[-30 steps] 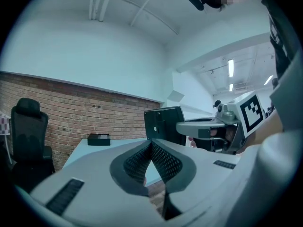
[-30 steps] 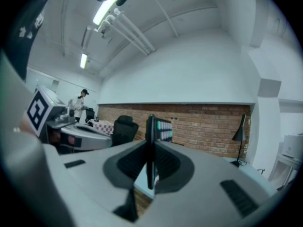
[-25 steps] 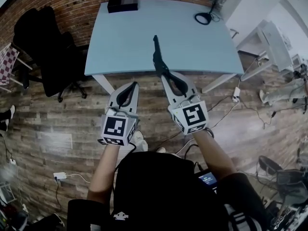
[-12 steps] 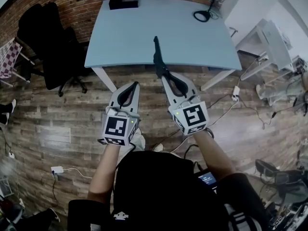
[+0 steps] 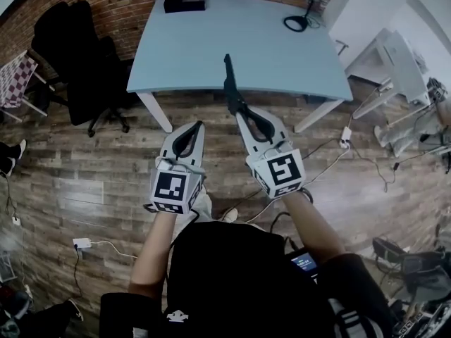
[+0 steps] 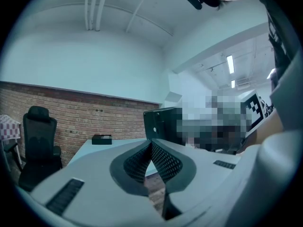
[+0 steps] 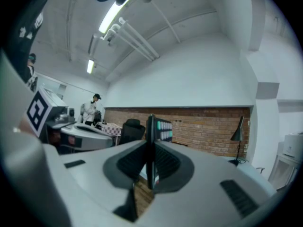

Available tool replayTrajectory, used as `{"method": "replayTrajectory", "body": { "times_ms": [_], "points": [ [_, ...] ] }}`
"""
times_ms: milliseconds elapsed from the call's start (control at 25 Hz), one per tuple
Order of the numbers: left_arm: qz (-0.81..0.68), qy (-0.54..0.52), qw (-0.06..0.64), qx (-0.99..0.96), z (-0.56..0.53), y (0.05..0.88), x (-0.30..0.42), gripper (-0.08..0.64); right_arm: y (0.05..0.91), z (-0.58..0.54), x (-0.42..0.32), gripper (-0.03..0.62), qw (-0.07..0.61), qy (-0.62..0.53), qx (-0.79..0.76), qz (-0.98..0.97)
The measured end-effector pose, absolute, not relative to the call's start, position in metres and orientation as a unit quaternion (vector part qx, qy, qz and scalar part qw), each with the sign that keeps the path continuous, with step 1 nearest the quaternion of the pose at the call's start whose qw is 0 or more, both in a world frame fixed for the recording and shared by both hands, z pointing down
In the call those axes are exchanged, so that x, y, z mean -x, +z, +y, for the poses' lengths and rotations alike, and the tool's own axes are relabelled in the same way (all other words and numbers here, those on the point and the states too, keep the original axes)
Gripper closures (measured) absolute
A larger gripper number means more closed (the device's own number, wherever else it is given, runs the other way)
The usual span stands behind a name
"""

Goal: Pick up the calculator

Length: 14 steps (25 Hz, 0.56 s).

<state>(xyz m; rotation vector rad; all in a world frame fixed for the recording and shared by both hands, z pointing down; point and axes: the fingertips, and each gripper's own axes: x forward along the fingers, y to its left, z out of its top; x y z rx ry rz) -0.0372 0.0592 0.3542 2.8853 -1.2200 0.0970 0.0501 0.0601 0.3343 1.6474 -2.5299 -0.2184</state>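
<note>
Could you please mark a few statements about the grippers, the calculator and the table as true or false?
1. The right gripper is clamped on the calculator. True.
2. The left gripper grips the black box. False: the left gripper is shut on nothing, and the black box sits on the table.
3. The calculator lies flat on the table. False: it is held edge-up in the right gripper.
4. A desk lamp stands on the table. True.

Even, cool indoor light; shadows stay faint on the wooden floor in the head view. Heavy fisheye bend at the edges, black corners in both gripper views. Lit ceiling tubes glare in the right gripper view, ceiling strips in the left. The calculator reads sharp; the near foreground looks soft, probably out of focus.
</note>
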Motion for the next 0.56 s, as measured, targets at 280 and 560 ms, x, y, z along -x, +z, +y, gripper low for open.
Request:
{"method": "replayTrajectory", "body": {
  "times_ms": [280, 560],
  "points": [
    [-0.392, 0.028, 0.006, -0.92, 0.081, 0.354, 0.036, 0.555, 0.334, 0.082, -0.048, 0.545, 0.062, -0.076, -0.538, -0.837],
    [-0.392, 0.028, 0.006, -0.919, 0.1, 0.358, 0.036, 0.555, 0.336, 0.1, -0.047, 0.545, 0.058, -0.079, -0.538, -0.837]
  ]
}}
